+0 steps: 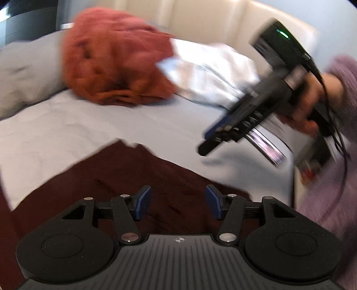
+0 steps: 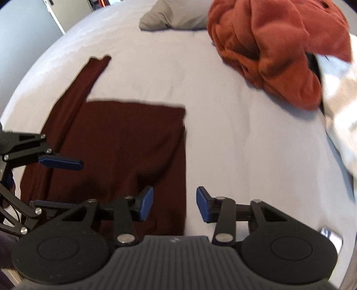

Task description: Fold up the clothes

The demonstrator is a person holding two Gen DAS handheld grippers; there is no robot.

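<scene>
A dark maroon garment (image 2: 125, 145) lies flat on the pale bed sheet (image 2: 223, 133), partly folded into a rectangle, with one sleeve (image 2: 96, 69) stretched away to the far left. My right gripper (image 2: 174, 207) hangs open above the garment's right edge, nothing between its blue pads. My left gripper (image 1: 178, 203) is open over the same maroon cloth (image 1: 133, 174), also holding nothing; in the right wrist view it (image 2: 58, 183) shows at the garment's left side. The right gripper (image 1: 207, 142) appears blurred in the left wrist view, held by a hand (image 1: 312, 100).
A rust-orange garment heap (image 1: 116, 62) (image 2: 267, 44) and a white garment (image 1: 212, 69) (image 2: 339, 111) lie further back on the bed. A grey pillow (image 1: 29, 67) (image 2: 174, 20) sits behind them, by a cream headboard (image 1: 200, 13). A lilac sleeve (image 1: 343, 73) is at the right.
</scene>
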